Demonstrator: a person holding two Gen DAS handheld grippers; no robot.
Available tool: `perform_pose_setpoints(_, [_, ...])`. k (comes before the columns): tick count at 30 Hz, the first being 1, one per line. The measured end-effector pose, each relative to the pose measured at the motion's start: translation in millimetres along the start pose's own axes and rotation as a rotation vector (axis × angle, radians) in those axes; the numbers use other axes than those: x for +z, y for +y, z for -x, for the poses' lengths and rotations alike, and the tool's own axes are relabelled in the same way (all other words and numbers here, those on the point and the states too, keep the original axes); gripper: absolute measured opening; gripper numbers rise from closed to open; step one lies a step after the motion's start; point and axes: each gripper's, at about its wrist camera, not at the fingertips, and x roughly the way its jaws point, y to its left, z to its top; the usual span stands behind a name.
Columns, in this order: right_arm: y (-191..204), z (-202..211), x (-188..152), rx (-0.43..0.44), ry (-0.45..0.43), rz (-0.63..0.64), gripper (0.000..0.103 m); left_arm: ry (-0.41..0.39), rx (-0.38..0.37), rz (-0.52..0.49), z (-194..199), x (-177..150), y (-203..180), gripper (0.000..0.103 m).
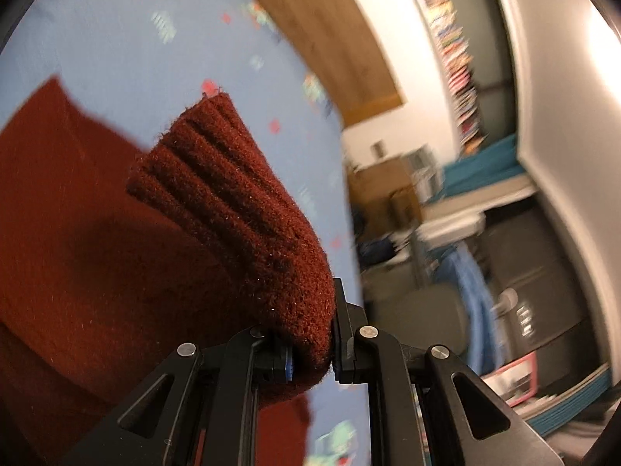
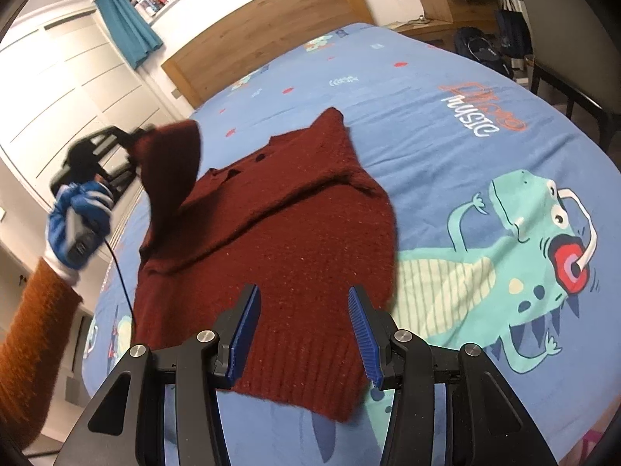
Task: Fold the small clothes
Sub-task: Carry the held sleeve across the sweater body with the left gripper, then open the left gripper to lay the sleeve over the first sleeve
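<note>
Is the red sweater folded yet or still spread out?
Mostly spread: the sweater lies flat on the bed, only one sleeve lifted, clamped by the left gripper.

Open bedspread (image 2: 427, 124) right of sweater (image 2: 279, 233), headboard (image 2: 264, 35) beyond, raised sleeve (image 2: 170, 171) left

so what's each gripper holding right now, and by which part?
The left gripper is shut on the red sweater, gripping the ribbed cuff of one sleeve, lifted off the bed. The right gripper is open above the hem, holding nothing.
</note>
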Motion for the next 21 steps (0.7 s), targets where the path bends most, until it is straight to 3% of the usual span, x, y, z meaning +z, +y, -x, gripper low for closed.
perform_pose_setpoints(5, [1, -6, -2, 0.005, 0.013, -0.003, 0.049, 0.119, 0.136, -0.041, -20, -49, 32, 0.011])
perform_pose_setpoints(9, [5, -11, -1, 0.007, 0.028, 0.007, 0.049, 0.201, 0.248, -0.139, -22, -96, 42, 0.012])
perform_pose_setpoints(13, [11, -12, 2, 0.013, 0.028, 0.022, 0.049, 0.251, 0.273, -0.213, -22, -118, 26, 0.018])
perform_pose_setpoints(17, [15, -14, 7, 0.020, 0.027, 0.033, 0.049, 0.247, 0.274, -0.308, -11, -135, 3, 0.035])
perform_pose_setpoints(21, [25, -17, 11, 0.034, 0.030, 0.052, 0.049, 0.237, 0.289, -0.370, -21, -146, -19, 0.035])
